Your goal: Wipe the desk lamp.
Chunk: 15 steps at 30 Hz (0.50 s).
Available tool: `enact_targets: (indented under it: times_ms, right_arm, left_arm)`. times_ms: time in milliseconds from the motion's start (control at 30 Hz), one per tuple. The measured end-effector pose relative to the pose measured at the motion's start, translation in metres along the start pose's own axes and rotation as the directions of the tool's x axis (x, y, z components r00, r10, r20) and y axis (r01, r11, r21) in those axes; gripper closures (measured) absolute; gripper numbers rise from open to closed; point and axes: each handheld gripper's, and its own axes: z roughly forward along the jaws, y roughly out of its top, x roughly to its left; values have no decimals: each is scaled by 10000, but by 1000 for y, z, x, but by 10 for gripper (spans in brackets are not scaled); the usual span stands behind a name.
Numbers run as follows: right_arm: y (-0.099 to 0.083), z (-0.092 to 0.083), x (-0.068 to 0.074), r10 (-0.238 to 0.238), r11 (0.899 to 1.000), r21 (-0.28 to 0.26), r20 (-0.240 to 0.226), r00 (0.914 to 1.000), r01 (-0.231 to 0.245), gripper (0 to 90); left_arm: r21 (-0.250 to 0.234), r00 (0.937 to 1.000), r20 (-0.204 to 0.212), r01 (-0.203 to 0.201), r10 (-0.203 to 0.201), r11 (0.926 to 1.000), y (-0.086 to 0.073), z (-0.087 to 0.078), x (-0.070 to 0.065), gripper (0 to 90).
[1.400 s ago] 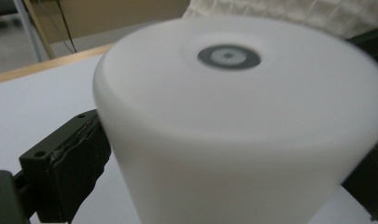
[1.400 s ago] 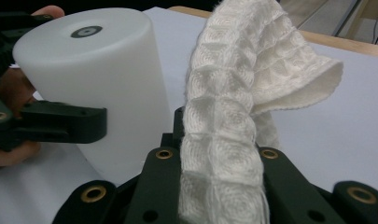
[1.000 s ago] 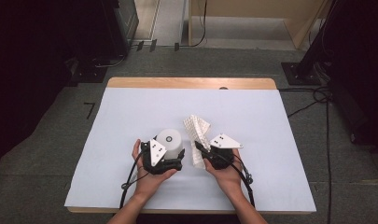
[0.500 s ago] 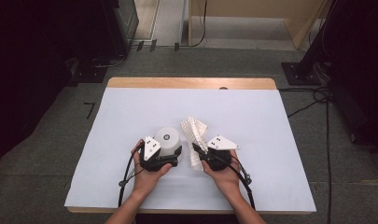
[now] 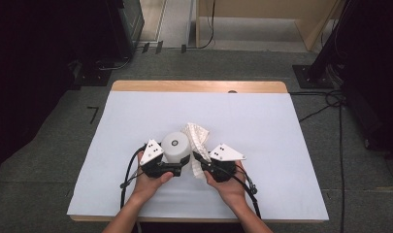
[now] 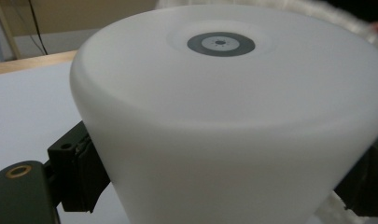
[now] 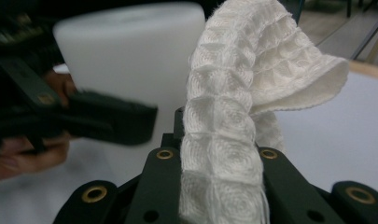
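Observation:
A white tapered cup (image 5: pixel 176 145) stands upside down near the table's front, its base with a grey ring facing up (image 6: pixel 224 107). My left gripper (image 5: pixel 179 164) is shut on the cup's lower wall. Its jaws have just been closing, and the black pads (image 6: pixel 79 179) now press on both sides. Right of the cup, my right gripper (image 5: pixel 198 159) is shut on a white waffle-weave cloth (image 5: pixel 196 136). The cloth rises from between the jaws (image 7: pixel 219 140) and folds over at the top (image 7: pixel 252 60), close beside the cup (image 7: pixel 130 51).
A white sheet (image 5: pixel 262 126) covers the table, with a wooden strip (image 5: pixel 199 86) at the far edge. Grey floor, cables and dark stands surround the table. Both hands are close together near the front edge.
The left hand has shifted slightly leftward by the cup and its jaws have closed round it. The right hand and the cloth have kept still.

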Motion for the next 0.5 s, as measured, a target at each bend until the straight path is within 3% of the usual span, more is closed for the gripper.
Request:
enact_targets:
  times_ms: [100, 167, 333, 433, 500]
  right_arm:
    - [9, -10, 4, -235, 9981, -573, -10, 9997, 235, 797]
    - [9, -9, 4, -303, 9979, -572, -43, 9995, 300, 796]
    - [-6, 8, -1, -98, 9973, 724, -263, 9996, 117, 795]
    - [-14, 17, -2, 28, 9930, 1180, -320, 9995, 10, 795]
    - [-12, 17, -2, 10, 9938, 1111, -320, 9995, 26, 795]
  left_arm:
    - [16, 10000, 64, -51, 51, 10000, 0, 0, -1, 86]
    - [11, 10000, 53, -33, 33, 10000, 1, -1, 0, 86]
    - [-209, 9997, -97, 210, -212, 9996, 5, -7, 8, 86]
    - [-284, 9993, -109, 359, -363, 9990, 6, -9, 11, 86]
    - [-270, 9988, -21, 484, -485, 9985, 5, -8, 12, 86]
